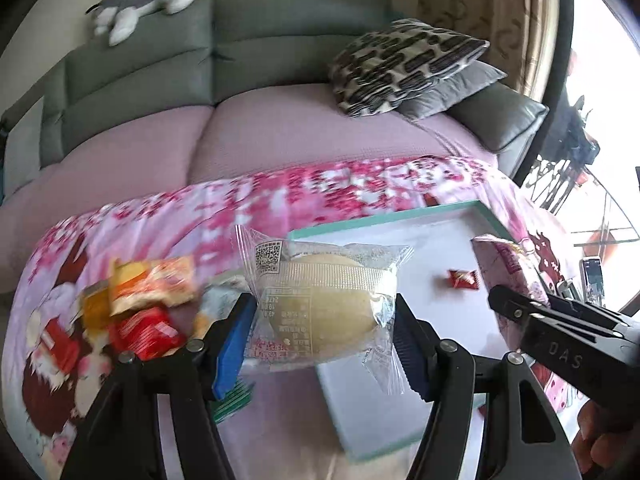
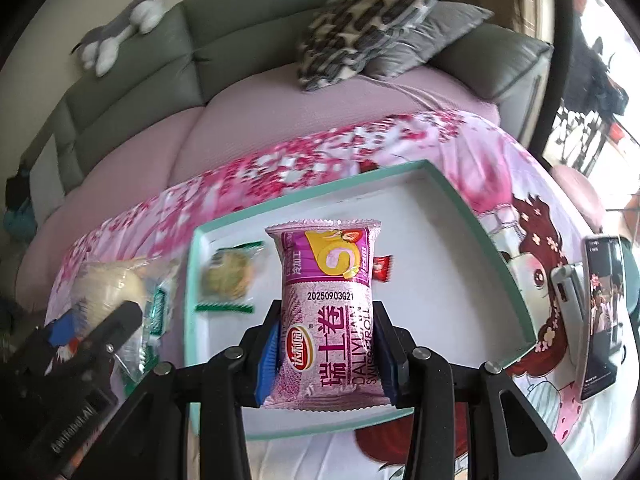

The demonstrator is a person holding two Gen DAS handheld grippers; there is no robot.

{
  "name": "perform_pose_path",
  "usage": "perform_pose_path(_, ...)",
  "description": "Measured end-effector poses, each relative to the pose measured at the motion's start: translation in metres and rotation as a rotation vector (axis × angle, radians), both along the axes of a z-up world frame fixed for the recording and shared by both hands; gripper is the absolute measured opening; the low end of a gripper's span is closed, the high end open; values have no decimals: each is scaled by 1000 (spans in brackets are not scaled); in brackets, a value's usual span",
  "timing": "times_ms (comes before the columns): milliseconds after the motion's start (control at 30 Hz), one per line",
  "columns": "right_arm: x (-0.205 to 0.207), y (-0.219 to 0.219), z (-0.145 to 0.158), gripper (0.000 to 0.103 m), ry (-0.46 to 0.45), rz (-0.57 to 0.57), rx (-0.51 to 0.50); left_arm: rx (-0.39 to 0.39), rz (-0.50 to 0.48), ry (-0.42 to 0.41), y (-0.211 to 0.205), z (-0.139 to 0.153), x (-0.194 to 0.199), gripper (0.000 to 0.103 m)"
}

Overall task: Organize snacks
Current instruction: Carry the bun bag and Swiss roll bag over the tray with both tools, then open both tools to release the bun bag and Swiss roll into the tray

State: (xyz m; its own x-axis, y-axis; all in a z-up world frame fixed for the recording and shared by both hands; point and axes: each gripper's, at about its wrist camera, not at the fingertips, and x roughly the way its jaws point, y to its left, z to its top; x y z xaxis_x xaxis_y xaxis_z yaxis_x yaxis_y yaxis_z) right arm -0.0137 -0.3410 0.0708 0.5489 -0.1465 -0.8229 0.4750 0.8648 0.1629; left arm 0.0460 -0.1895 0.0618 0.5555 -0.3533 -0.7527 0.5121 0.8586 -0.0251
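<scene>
My left gripper (image 1: 324, 320) is shut on a clear-wrapped pale bun (image 1: 320, 304) and holds it above the left edge of the white tray with a teal rim (image 1: 384, 222). My right gripper (image 2: 326, 344) is shut on a purple Swiss roll pack (image 2: 328, 312) over the tray (image 2: 312, 194). In the tray lie a small red candy (image 1: 462, 279), which also shows in the right wrist view (image 2: 382, 267), and a green-edged pastry pack (image 2: 230, 278). The bun also shows at the left of the right wrist view (image 2: 112, 292).
A pile of orange, yellow and red snack packs (image 1: 144, 304) lies on the pink floral cloth (image 1: 200, 216) left of the tray. A phone on a stand (image 2: 600, 312) is at the right. A sofa with cushions (image 1: 408, 64) is behind.
</scene>
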Motion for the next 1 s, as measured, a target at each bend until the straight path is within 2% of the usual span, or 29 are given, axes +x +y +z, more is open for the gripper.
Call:
perform_pose_path(233, 10, -33, -16, 44, -18, -52, 6, 39, -91, 18, -55, -28, 7, 67)
perform_pose_path(333, 14, -48, -22, 44, -26, -86, -14, 49, -91, 32, -69, -40, 16, 67)
perform_pose_path(567, 23, -67, -35, 44, -24, -118, -73, 68, -85, 24, -86, -53, 30, 67)
perform_pose_path(733, 27, -76, -52, 44, 21, -144, -64, 70, -89, 38, -93, -62, 36, 68)
perform_pose_path(1000, 34, -81, -64, 44, 47, -150, -52, 107, -104, 11, -103, -70, 35, 68)
